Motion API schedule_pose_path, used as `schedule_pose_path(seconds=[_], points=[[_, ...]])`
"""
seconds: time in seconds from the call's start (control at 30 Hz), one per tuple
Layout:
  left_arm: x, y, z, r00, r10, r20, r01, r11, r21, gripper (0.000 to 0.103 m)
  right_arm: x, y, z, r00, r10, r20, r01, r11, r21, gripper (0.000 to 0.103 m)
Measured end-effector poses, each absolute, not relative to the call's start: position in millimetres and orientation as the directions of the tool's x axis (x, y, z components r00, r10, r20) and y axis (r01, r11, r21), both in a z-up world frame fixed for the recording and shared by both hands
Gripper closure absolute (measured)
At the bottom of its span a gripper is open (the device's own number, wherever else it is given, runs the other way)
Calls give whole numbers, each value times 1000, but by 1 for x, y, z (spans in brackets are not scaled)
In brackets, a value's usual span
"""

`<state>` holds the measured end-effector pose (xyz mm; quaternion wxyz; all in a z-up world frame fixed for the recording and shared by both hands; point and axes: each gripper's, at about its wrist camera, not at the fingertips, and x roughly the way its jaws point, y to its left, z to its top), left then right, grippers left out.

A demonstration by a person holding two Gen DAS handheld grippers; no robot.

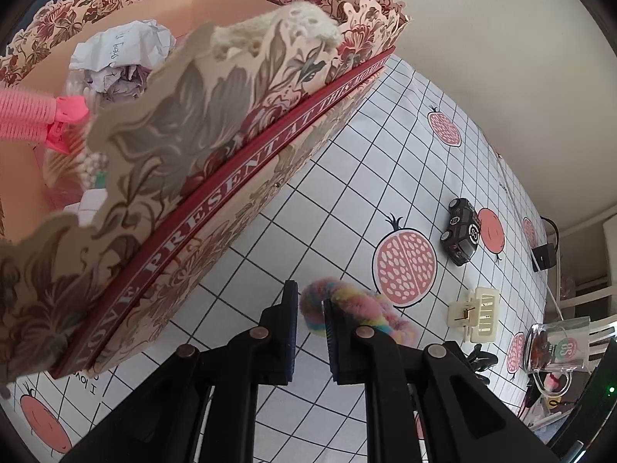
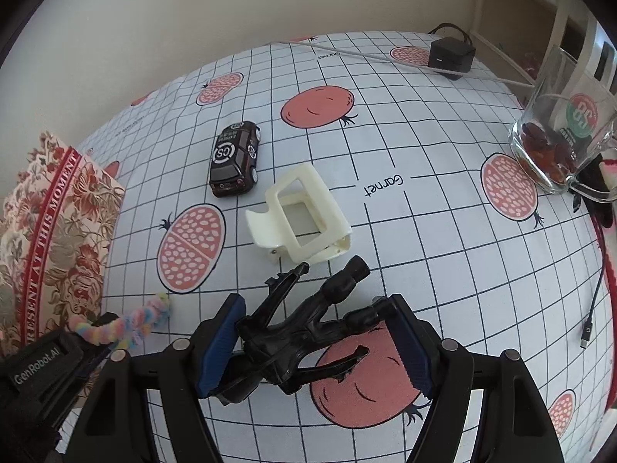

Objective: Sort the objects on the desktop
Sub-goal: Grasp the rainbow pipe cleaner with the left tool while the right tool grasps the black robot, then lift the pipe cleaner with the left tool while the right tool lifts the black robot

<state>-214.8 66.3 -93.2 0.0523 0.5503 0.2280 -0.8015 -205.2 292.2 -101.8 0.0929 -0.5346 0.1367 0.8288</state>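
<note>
My left gripper [image 1: 310, 332] pinches the soft, feather-light rainbow scrunchie [image 1: 358, 310] beside the floral box [image 1: 239, 177], while my wide-open right gripper [image 2: 316, 341] straddles the rigid, spiky black claw clip [image 2: 308, 328]; I'd grip its thick spine.

Counts logged from my two wrist views. One floral box [image 1: 239, 162], upper left of the left view; inside it I counted two crumpled paper balls [image 1: 123, 46], one pink hair roller [image 1: 23, 115] and one cream lace piece [image 1: 277, 29] on its rim. On the cloth: one toy car [image 2: 235, 160], one cream hair claw [image 2: 300, 216], one black hair claw [image 2: 304, 328], one rainbow scrunchie [image 1: 358, 308], one glass mug [image 2: 563, 131], one black adapter [image 2: 449, 56].
</note>
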Motion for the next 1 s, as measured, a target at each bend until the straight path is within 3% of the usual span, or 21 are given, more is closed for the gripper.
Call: schedule_pose_path(seconds=[0.57,0.87,0.97,1.0], points=[[-215,56,-38,-519,238,-821,263,-869,-418,94,-196,294,0,-643,-33,-765,-256,-933,255,26],[-220,58,-52,-479,287,-830,264,-854,-448,94,-193,292,17,-679,-39,-733,-237,-933,270,26],[-221,59,-51,-476,294,-829,247,-860,-446,79,-196,293,13,-669,-34,-742,-242,-935,260,26],[-221,59,-49,-475,302,-827,239,-860,-451,67,-197,294,11,-666,-34,-746,-242,-935,259,26]])
